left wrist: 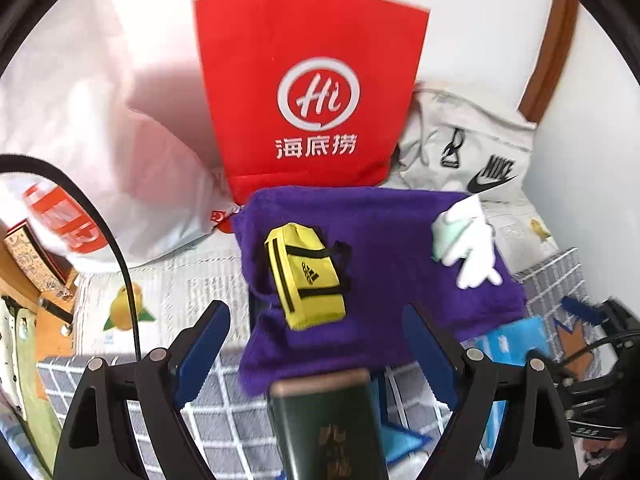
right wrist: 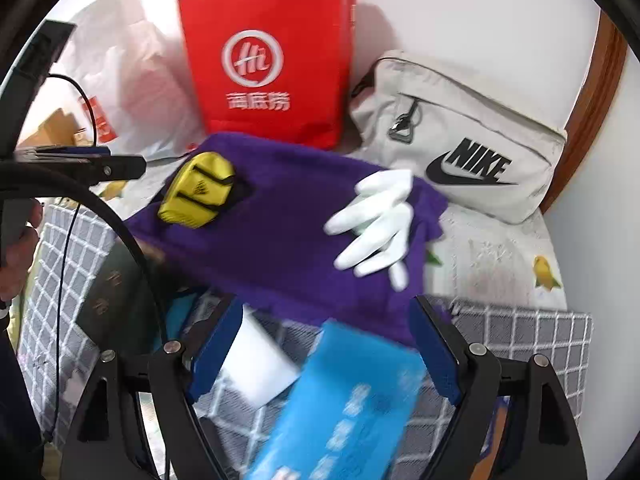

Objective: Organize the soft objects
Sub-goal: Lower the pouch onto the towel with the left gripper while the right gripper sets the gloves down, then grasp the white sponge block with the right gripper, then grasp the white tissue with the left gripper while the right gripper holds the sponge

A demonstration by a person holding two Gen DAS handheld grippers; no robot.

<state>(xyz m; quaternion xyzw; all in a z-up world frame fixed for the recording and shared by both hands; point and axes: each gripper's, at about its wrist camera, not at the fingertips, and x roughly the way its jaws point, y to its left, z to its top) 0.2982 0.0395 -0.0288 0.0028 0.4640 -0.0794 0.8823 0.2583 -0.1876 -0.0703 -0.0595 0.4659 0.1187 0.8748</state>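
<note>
A purple towel (left wrist: 384, 248) lies spread on the bed, also in the right wrist view (right wrist: 280, 236). On it sit a small yellow bag (left wrist: 306, 276) (right wrist: 196, 194) and a white glove (left wrist: 468, 240) (right wrist: 376, 220). My left gripper (left wrist: 316, 344) is open and empty, just short of the towel's near edge, over a dark green box (left wrist: 328, 428). My right gripper (right wrist: 328, 344) is open and empty, above a blue packet (right wrist: 344, 412) at the towel's near right edge. The left gripper's side also shows at the left of the right wrist view (right wrist: 80, 164).
A red paper bag (left wrist: 308, 92) (right wrist: 268, 60) stands against the wall behind the towel. A grey Nike bag (left wrist: 472, 148) (right wrist: 460, 136) lies at the back right. A white plastic bag (left wrist: 100, 160) is at the left. A grey checked cloth (right wrist: 520, 340) covers the near bed.
</note>
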